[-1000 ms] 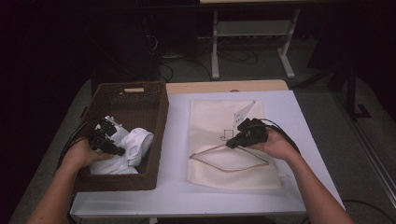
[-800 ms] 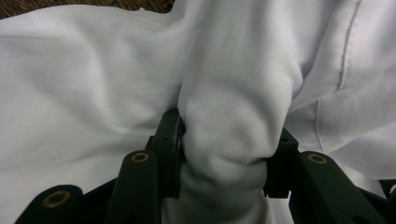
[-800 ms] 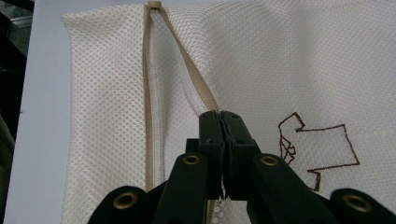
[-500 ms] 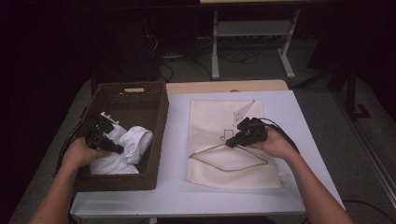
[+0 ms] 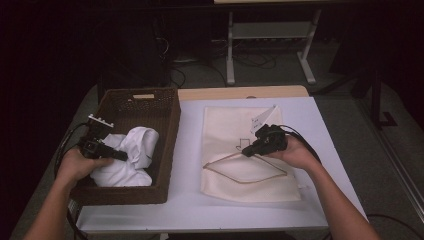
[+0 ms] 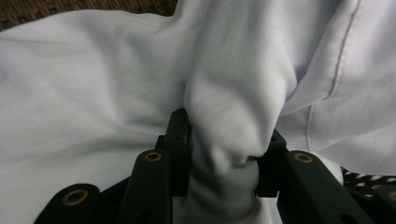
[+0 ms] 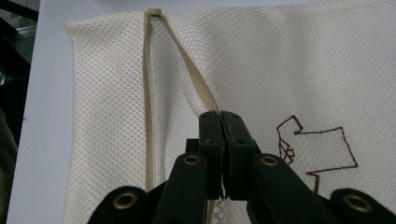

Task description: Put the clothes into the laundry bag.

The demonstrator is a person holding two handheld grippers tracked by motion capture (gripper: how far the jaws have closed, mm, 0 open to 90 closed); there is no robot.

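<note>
On the worktop (image 5: 320,125) a basket (image 5: 170,150) stands at the left, with a crumpled garment (image 5: 127,162) inside it. To its right, apart from it, a mesh bag (image 5: 225,125) lies flat. Behind the worktop stands a metal frame (image 5: 270,30) on the floor.

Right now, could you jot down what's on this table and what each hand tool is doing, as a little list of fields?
surface: white table
left side: dark brown woven basket holding crumpled white cloth
right side: flat cream mesh laundry bag with opened zip edge
left gripper: jaws just closing, pinching a fold of the white cloth inside the basket
right gripper: shut on the bag's zip edge, holding the mouth open
bag marking: brown outline drawing
likely next: cloth moves to bag
</note>
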